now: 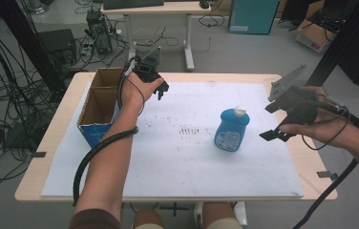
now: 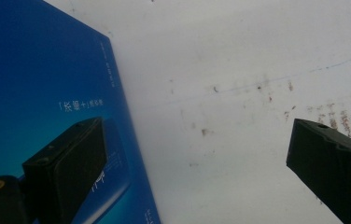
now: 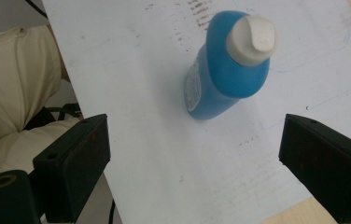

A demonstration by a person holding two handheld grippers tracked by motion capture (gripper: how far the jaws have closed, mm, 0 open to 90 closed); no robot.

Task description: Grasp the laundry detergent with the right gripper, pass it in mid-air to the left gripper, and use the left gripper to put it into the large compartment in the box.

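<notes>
A blue bottle [image 1: 232,130] with a white cap stands upright on the white sheet [image 1: 182,162], right of centre. My right gripper [image 1: 269,122] hovers just right of it, open, with nothing between the jaws. In the right gripper view the bottle [image 3: 225,74] sits ahead of the wide-spread right gripper [image 3: 192,154], apart from it. An open cardboard box [image 1: 99,102] with blue outer walls rests at the sheet's left edge. My left gripper [image 1: 161,90] is raised beside the box's right wall, open. The left gripper view has the blue box wall [image 2: 47,84] behind the left jaw of the left gripper [image 2: 197,158].
The sheet covers most of a wooden table [image 1: 53,143], whose bare edges show at left and right. A desk [image 1: 158,9] stands behind, with cables [image 1: 1,95] on the floor at left. The person's cream clothing [image 3: 15,93] lies past the sheet's near edge.
</notes>
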